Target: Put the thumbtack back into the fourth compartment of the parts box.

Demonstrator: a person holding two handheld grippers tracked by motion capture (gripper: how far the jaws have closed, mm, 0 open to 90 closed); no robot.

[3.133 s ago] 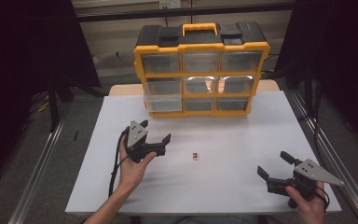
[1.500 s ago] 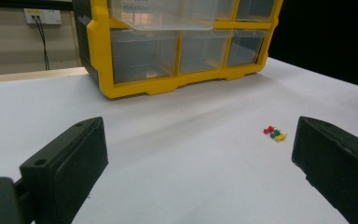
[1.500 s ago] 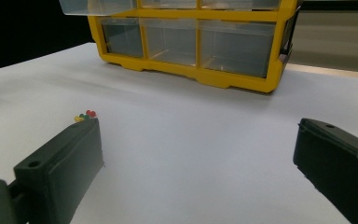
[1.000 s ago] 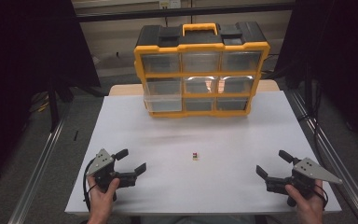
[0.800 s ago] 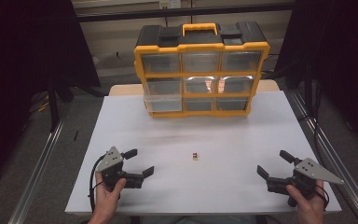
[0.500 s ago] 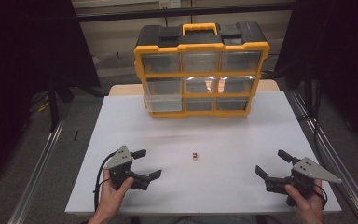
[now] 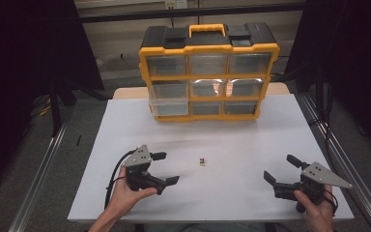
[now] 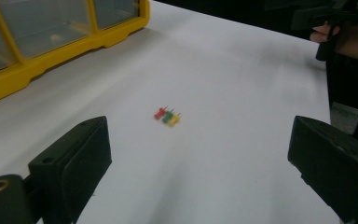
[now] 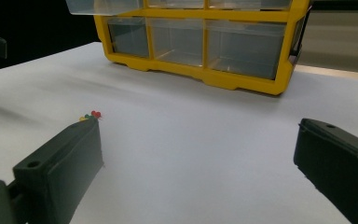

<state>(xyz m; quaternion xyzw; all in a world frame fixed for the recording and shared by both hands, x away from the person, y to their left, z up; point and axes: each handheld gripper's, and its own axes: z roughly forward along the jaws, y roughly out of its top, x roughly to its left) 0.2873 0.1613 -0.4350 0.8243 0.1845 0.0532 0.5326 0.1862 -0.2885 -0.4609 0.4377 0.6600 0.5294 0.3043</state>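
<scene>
Three push pins [image 7: 201, 162], red, green and yellow, lie side by side on the white table top [image 7: 232, 140]. In the left gripper view the pins [image 8: 168, 116] sit ahead of the wide-apart jaws. My left gripper [image 7: 165, 168] is open and empty, a short way left of the pins and pointing at them. My right gripper [image 7: 281, 169] is open and empty near the front right edge, well to the right of the pins. The right gripper view has the pins [image 9: 91, 115] just past its left jaw.
A yellow and black organizer box [image 7: 207, 72] with clear drawers stands at the back of the table. Its middle-left drawer [image 7: 169, 104] is pulled out a little. The other hand [image 8: 335, 18] appears at the top right of the left gripper view.
My left gripper dropped back from the table's middle to the front left, then moved right toward the pins, staying open. The right gripper has barely moved.
</scene>
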